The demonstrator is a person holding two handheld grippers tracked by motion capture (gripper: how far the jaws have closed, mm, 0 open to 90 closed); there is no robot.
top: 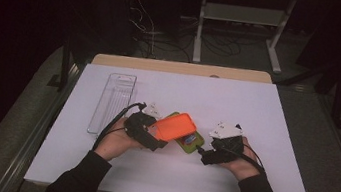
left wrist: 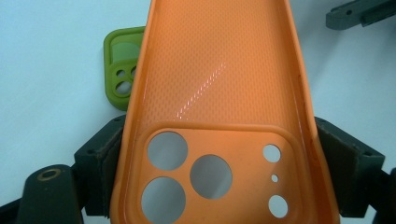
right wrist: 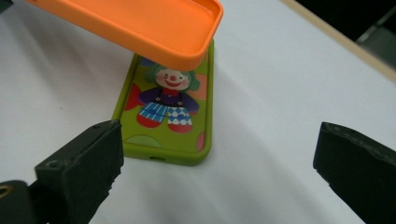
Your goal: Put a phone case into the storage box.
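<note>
- Here, in the high view, the left gripper (top: 162, 136) is clamped on an orange phone case (top: 173, 126), holding it raised and tilted over a green phone case (top: 190, 141) that lies on the white table (top: 266, 119). The right gripper (top: 202, 153) waits just beside the green case's near end, probably ready to steady it. Well off to the far side of the left gripper lies a clear plastic tray (top: 112, 102).
- In the left gripper view, the 2 black jaws squeeze the orange case (left wrist: 219, 93) by its long sides at the camera-cutout end, inner face up, so the free end reaches forward. The green case (left wrist: 120, 70) peeks out below, left of it, its lens holes visible.
- In the right gripper view, the jaws stand wide apart with nothing between them. Straight ahead the green case (right wrist: 168, 112) lies flat, a clown picture inside it; the orange case (right wrist: 154, 25) hovers above its far end, apparently not touching, likely being lifted off or lowered on.
</note>
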